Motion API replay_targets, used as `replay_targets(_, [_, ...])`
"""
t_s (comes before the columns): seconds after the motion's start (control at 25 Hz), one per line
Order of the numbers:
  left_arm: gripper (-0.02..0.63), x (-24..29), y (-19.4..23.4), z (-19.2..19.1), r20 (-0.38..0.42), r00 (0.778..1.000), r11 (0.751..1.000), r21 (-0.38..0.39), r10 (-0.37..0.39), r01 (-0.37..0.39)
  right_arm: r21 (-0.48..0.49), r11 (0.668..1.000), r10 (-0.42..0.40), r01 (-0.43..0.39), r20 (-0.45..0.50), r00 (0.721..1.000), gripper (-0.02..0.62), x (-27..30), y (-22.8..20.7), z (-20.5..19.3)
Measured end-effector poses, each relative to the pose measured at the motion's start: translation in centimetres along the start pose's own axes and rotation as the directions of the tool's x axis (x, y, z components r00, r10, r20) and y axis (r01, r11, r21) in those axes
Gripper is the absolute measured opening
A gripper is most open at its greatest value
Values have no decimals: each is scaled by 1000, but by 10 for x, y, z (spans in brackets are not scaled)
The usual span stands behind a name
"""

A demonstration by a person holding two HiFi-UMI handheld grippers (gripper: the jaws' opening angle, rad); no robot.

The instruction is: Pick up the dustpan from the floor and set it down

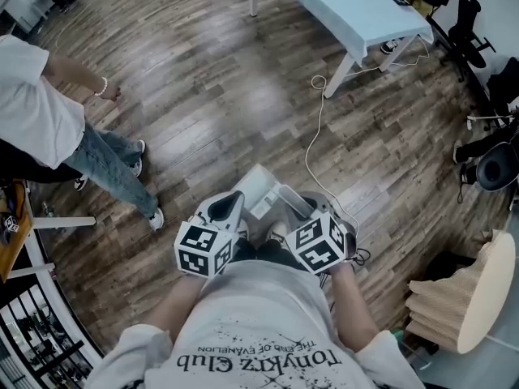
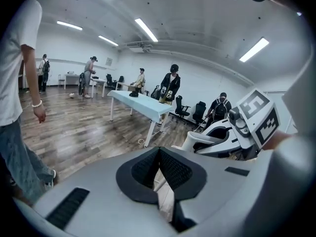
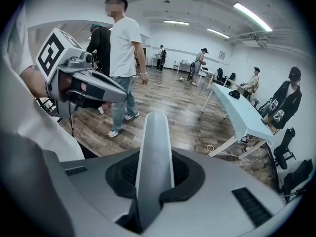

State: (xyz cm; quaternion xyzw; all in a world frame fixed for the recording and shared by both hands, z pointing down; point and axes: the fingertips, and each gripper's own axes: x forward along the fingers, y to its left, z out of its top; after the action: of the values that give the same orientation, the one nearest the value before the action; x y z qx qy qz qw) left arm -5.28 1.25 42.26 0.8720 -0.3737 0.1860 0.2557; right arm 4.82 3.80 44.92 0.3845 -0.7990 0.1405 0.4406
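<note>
Pale grey dustpan (image 1: 261, 191), apparently lifted clear of the floor; its long handle (image 3: 153, 142) stands upright, clamped in the right gripper (image 3: 154, 181).

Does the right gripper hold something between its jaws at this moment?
Yes, the right gripper is shut on a long grey handle that stands up between its dark pads.
</note>
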Motion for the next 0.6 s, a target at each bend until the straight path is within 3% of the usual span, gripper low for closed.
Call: replay_targets(0.6, [23,8,15,9,-13,1000,1000,-19,0,0,9,1000,3,-3,-16,1000,77,11,-12,8])
